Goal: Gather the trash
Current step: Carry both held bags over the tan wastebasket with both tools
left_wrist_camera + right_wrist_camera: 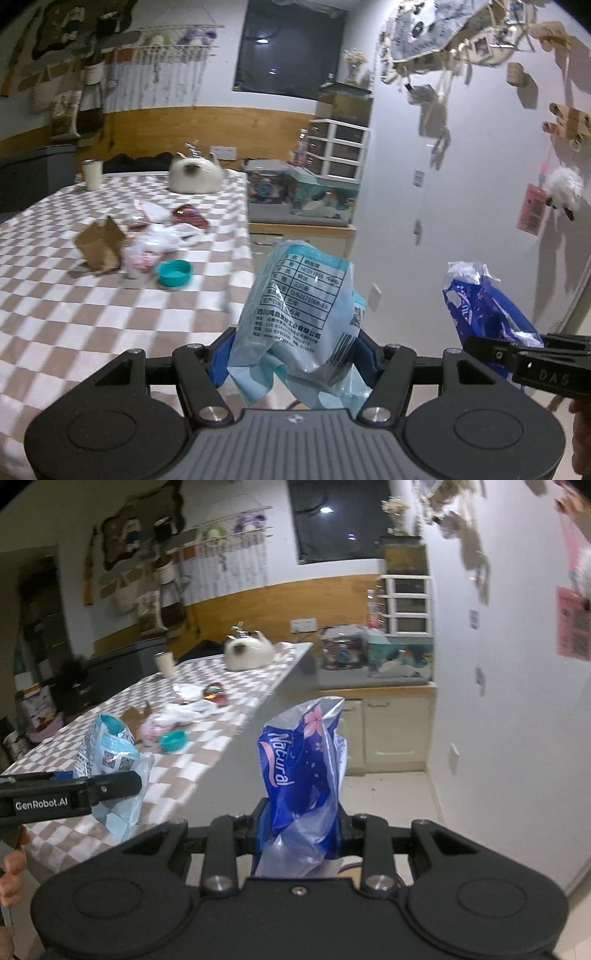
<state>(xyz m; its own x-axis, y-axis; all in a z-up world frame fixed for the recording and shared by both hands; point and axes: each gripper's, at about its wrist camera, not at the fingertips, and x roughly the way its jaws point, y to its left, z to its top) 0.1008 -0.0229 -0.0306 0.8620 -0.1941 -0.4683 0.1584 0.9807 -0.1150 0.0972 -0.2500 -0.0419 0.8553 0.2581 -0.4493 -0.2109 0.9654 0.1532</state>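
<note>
The big table with the brown and white checked cloth (74,314) fills the left side of both views. At its far end lies a fluffy white cat (195,177), near a tall cream cup (91,174). In the middle of the table sits a little pile of trash: a torn brown cardboard box (100,245), some crumpled clear and white plastic wrap (162,236), a shiny red wrapper (189,216) and a small round teal bowl (174,272).

The left gripper (293,354) is past the table's edge. It is clamped on a crinkly light blue plastic bag with black print (295,314), which stands up between its blue pads.

The right gripper (301,830) is just beside it, over the floor. It is squeezed tight on a dark blue plastic wrapper with pink flowers (299,768), which also sticks straight up.
</note>
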